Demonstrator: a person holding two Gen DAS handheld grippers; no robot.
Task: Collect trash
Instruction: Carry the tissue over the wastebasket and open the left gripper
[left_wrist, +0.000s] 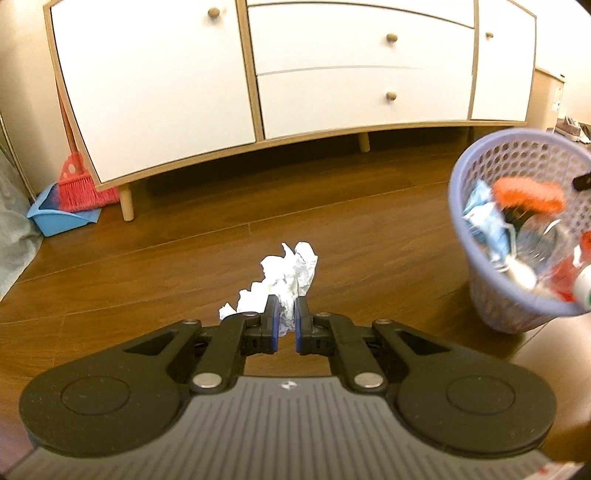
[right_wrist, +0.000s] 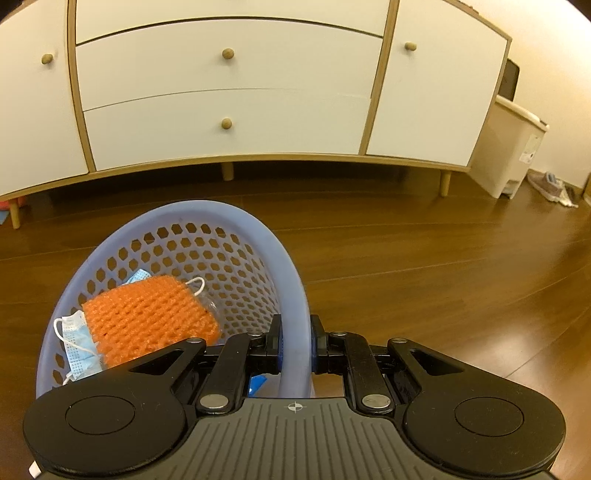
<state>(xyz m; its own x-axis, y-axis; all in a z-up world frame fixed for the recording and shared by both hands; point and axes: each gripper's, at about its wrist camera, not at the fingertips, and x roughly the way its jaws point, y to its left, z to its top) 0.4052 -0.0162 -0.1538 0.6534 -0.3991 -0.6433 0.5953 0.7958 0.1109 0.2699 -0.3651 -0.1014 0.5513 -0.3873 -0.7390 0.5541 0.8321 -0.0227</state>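
Tissue (left_wrist: 284, 280) sits pinched in the left tongs (left_wrist: 286, 314), while the right tongs (right_wrist: 295, 332) clamp the basket (right_wrist: 291, 266) rim at 12 o'clock.

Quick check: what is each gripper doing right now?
Left gripper: shut on crumpled white paper.
Right gripper: shut on the rim of the perforated lilac plastic basket.

a crumpled white paper wad (left_wrist: 282, 280) sits pinched at its near end between two blue-padded fingers, above the wooden floor. to its right stands a lavender perforated waste basket (left_wrist: 517, 236), its rim (right_wrist: 295, 295) clamped. inside lie an orange foam net (right_wrist: 151, 317), blue face masks (right_wrist: 79, 347) and a clear plastic bottle (left_wrist: 543, 247).
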